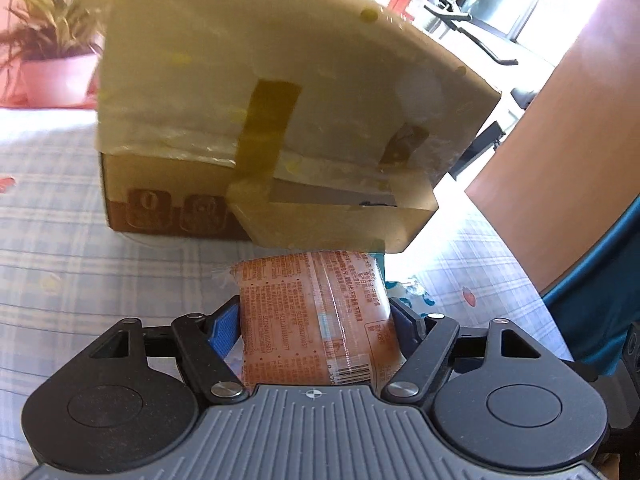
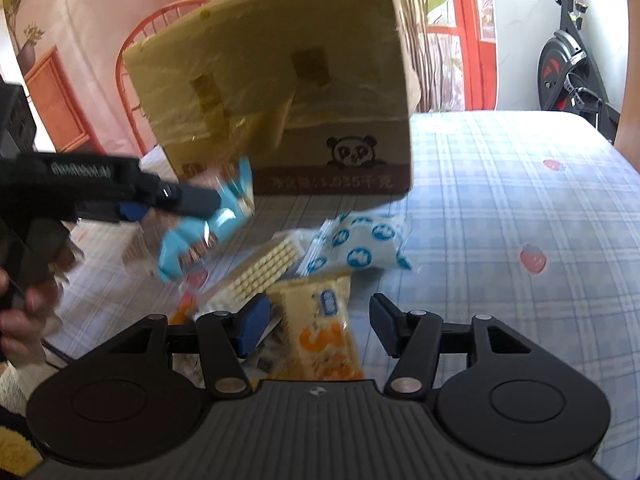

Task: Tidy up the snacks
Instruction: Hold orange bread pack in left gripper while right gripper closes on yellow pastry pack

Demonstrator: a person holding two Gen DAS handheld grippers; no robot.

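Observation:
My left gripper (image 1: 314, 320) is shut on an orange snack packet (image 1: 316, 320), printed back and barcode facing the camera, its blue pads against both sides. Just ahead stands a cardboard box (image 1: 160, 184) with its taped lid flap (image 1: 280, 80) raised. In the right wrist view the same left gripper (image 2: 208, 204) holds that packet (image 2: 192, 240), blue and brown on this side and blurred, above the table beside the panda-printed box (image 2: 340, 152). My right gripper (image 2: 320, 326) is open over a yellow-orange packet (image 2: 324, 344) lying on the cloth; the right finger stands apart from it.
A white packet with blue circles (image 2: 360, 248) and a clear wafer pack (image 2: 264, 268) lie before the box on the plaid strawberry tablecloth (image 2: 520, 208). A person's hand (image 2: 24, 312) grips the left tool. A red chair (image 2: 136, 40), exercise bike (image 2: 568, 72) and potted plant (image 1: 56, 52) stand around.

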